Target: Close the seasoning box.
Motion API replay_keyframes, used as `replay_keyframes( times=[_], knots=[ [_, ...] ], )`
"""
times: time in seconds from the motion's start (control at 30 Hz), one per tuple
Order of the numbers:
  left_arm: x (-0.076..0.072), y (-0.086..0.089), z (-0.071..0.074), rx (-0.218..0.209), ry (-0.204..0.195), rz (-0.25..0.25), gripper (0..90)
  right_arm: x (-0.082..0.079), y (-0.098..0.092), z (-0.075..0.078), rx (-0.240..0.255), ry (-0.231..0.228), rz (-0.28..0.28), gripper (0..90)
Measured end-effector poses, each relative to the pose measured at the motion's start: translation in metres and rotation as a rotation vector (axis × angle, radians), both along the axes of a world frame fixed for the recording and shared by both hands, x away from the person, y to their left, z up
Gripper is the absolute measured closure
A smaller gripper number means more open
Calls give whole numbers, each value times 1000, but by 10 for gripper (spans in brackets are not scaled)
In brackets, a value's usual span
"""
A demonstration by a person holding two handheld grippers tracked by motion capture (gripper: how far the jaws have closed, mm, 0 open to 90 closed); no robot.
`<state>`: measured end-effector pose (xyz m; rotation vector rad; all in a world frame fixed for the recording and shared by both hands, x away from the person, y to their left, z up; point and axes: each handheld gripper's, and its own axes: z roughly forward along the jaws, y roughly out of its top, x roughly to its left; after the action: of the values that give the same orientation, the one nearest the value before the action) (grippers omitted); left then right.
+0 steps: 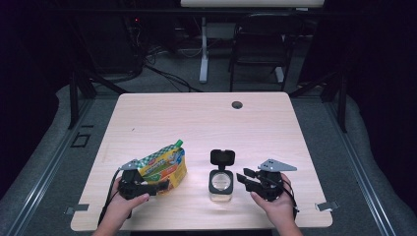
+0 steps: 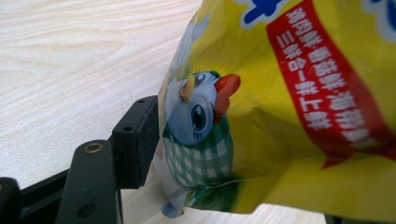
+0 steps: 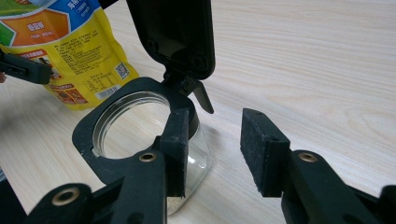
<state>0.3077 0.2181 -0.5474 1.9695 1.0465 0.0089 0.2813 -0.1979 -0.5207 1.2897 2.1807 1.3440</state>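
A yellow spouted food pouch (image 1: 164,164) with a green cap stands tilted on the table, and my left gripper (image 1: 160,185) is shut on its lower part. In the left gripper view one black pad (image 2: 139,140) presses the pouch (image 2: 280,116) by its printed cartoon chicken; the other jaw is hidden behind the bag. A clear glass jar (image 1: 221,186) with a black square rim stands to the right, its hinged black lid (image 1: 222,157) flipped up and open. My right gripper (image 1: 242,175) is open just right of the jar. Its jaws (image 3: 215,140) hold nothing, and the left pad (image 3: 176,149) is in front of the jar (image 3: 130,130).
The light wooden table (image 1: 196,118) has a round cable hole (image 1: 237,104) near its far edge. Beyond it stand a dark chair (image 1: 260,44) and a white desk leg (image 1: 203,49). In the right gripper view the left gripper's jaw (image 3: 23,69) shows against the pouch (image 3: 70,46).
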Motion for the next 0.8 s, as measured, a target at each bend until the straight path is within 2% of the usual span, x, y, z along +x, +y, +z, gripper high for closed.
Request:
replay_keyframes(
  times=[0.47,0.8],
  knots=[
    [2,-5,-10,20,-16,-1,360,1,0,-1,-5,1,7,622],
    [4,-6,-17,11,-23,-13,343,1,1,-1,-6,4,8,620]
  ],
)
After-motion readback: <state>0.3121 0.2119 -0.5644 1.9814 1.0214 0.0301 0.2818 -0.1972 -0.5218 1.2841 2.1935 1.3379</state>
